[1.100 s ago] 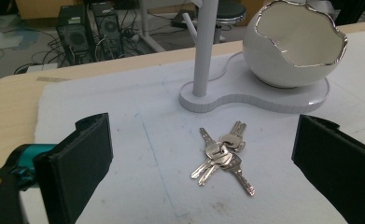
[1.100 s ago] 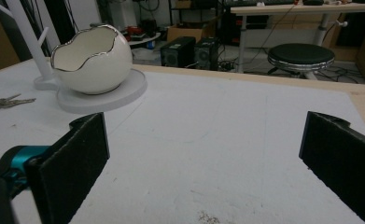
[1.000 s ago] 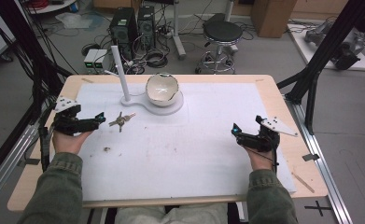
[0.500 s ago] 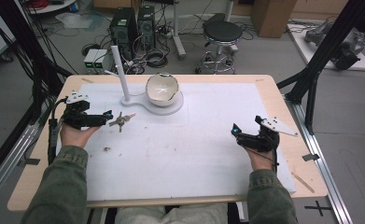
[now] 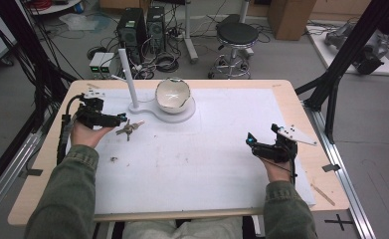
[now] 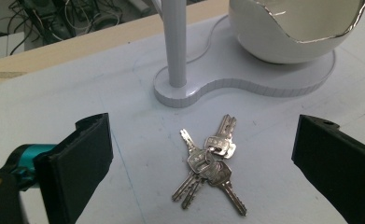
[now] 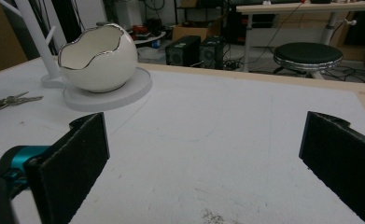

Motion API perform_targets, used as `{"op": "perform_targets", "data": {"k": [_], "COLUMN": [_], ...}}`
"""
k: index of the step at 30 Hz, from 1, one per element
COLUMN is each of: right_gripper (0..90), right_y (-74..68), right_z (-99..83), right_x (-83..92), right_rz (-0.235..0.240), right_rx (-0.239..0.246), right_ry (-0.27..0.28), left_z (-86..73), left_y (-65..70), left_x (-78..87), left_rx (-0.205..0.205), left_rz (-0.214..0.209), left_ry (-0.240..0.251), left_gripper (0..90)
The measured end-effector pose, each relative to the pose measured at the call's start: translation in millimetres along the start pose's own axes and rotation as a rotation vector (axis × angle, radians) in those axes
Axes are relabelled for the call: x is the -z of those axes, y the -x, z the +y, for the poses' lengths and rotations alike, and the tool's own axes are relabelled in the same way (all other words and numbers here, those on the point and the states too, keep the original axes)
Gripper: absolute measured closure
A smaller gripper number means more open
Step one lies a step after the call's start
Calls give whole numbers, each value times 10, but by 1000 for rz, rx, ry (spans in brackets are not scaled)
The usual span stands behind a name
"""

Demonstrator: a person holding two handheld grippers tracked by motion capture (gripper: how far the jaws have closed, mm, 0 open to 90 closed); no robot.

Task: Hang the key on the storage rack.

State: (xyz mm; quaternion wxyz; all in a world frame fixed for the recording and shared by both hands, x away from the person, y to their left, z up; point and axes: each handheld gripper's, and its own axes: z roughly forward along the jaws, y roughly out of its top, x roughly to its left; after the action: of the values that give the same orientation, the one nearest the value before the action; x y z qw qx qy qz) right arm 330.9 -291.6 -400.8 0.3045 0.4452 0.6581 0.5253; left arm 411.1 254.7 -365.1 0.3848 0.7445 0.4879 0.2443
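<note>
In the left gripper view the two black jaws stand wide apart with nothing between them, and the bunch of keys (image 6: 209, 164) lies flat on the white mat just ahead, roughly centred in the gap. The keys fan out from a ring near the middle of the bunch, blades pointing several ways, so there is no single long axis; the thickest part, where the heads overlap at the ring, looks like the best place to close on. From above, the left gripper (image 5: 121, 119) sits at the left side of the table with its tips pointing right, and the keys (image 5: 129, 128) lie just beside those tips, apart from them, slightly toward the person. The right gripper (image 5: 252, 143) rests well apart on the far right of the mat, its jaws also wide open and empty, so the left hand is by far the nearer one. Beyond the keys stands a white stand (image 5: 145, 105) with an upright post (image 5: 126, 72), and on the wider end of its base sits an egg-shaped bowl (image 5: 172, 94) with a jagged rim. A short advance and a slight dip of the left gripper would likely bring the jaws around the bunch.
</note>
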Motion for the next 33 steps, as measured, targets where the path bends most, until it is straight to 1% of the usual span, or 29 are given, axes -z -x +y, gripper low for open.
{"op": "perform_targets", "data": {"k": [1, 2, 4, 7, 9, 13, 17, 18, 19, 21, 24, 25, 26, 27, 28, 31, 32, 33], "right_gripper": [5, 5, 5, 5, 5, 5, 6, 5, 5, 5, 5, 5, 5, 5, 5, 5, 5, 6], "right_y": [0, -8, -15, -23, -20, -6, 12, 18, 14, 15, 14, 18, 26, 26, 32, 34, 32, 27], "right_z": [0, -4, -5, -5, -4, -4, -6, -5, -5, -4, -6, -8, -7, -7, -10, -15, -15, -16], "right_x": [0, -2, -1, 2, 7, 22, 27, 26, 30, 34, 41, 53, 58, 58, 65, 70, 70, 72], "right_rz": [0, 0, 2, 5, 4, 1, 1, -4, -3, 0, 0, -2, -4, -4, -7, -10, -9, -7], "right_rx": [0, 6, 9, 7, 8, 3, -2, 3, -3, 2, 3, -4, 0, 0, -1, -4, -4, -7], "right_ry": [0, -3, -5, -6, -5, 0, 1, 6, 5, 5, 1, 0, 4, 4, 6, 1, 0, -2], "left_z": [12, 45, 58, 100, 122, 162, 225, 244, 258, 281, 295, 297, 298, 301, 300, 296, 282, 282], "left_y": [-1, 13, 31, 67, 80, 99, 105, 106, 106, 109, 118, 121, 125, 121, 115, 104, 84, 84], "left_x": [-14, -49, -67, -119, -162, -248, -339, -369, -391, -433, -492, -511, -529, -540, -552, -587, -627, -627], "left_rx": [-9, -13, -18, -38, -39, -61, -74, -80, -86, -93, -114, -116, -125, -128, -120, -126, -123, -123], "left_rz": [0, -11, -7, -18, -28, -38, -35, -32, -35, -47, -70, -78, -73, -76, -85, -94, -107, -107], "left_ry": [-11, -21, -23, -45, -56, -91, -130, -144, -152, -164, -192, -205, -216, -224, -225, -244, -256, -256], "left_gripper": [57, 57, 57, 57, 57, 57, 57, 57, 57, 57, 57, 57, 57, 57, 57, 57, 57, 57]}}
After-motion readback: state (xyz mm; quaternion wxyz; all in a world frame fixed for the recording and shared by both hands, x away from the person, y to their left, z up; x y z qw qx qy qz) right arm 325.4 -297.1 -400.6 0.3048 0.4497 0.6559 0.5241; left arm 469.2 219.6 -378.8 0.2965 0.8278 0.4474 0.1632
